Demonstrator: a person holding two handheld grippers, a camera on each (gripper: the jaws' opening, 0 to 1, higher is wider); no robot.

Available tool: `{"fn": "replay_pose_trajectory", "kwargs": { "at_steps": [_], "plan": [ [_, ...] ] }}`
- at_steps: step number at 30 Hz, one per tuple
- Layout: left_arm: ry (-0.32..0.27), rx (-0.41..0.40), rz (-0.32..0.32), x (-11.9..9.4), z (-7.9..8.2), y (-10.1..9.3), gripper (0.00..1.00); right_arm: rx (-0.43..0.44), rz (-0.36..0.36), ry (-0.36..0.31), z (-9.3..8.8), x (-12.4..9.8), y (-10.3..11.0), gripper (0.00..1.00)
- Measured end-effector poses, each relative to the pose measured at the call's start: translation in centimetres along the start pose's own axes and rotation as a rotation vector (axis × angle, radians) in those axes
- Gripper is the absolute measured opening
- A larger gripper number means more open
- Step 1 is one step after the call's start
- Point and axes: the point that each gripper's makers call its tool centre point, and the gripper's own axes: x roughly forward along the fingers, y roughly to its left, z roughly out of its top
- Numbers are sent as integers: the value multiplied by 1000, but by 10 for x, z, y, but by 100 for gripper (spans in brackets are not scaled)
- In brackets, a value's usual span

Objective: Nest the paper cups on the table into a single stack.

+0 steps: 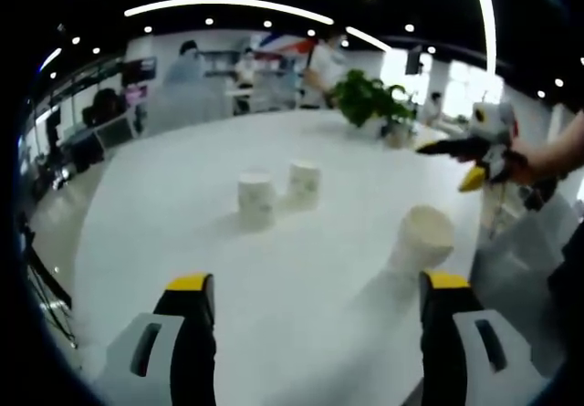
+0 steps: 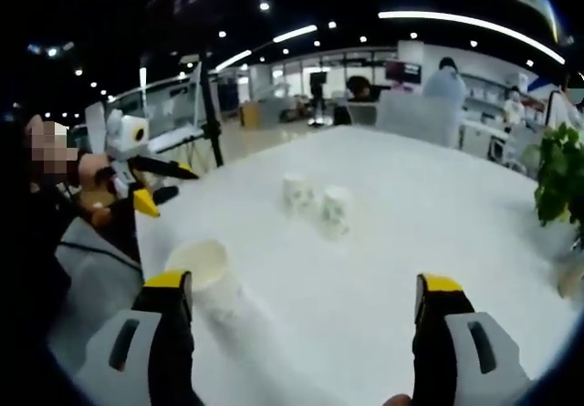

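Three white paper cups sit on a white table [image 1: 182, 196], two upside-down cups [image 1: 256, 199] [image 1: 304, 182] side by side and an upright cup [image 1: 420, 240] nearer, as left gripper [image 1: 316, 296] and right gripper [image 2: 301, 301] hover with jaws spread, holding nothing.

Wide white bench [image 1: 182, 214] in a bright open office.
A leafy green potted plant [image 1: 370, 100] sits at the bench's far edge, people stand back by the desks beyond, and long curved ceiling light strips [image 1: 228, 5] glow overhead.
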Motion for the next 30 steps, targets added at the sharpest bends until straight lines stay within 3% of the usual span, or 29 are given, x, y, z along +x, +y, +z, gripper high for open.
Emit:
{"fn": "replay_pose_trajectory", "kwargs": {
  "at_steps": [13, 30],
  "plan": [
    [-29, -37, 24, 26, 18, 24, 93, 39, 16, 8, -2, 4, -2, 100],
    [-11, -39, 12, 59, 24, 48, 93, 68, 15, 14, -2, 14, -13, 100]
  ]
}}
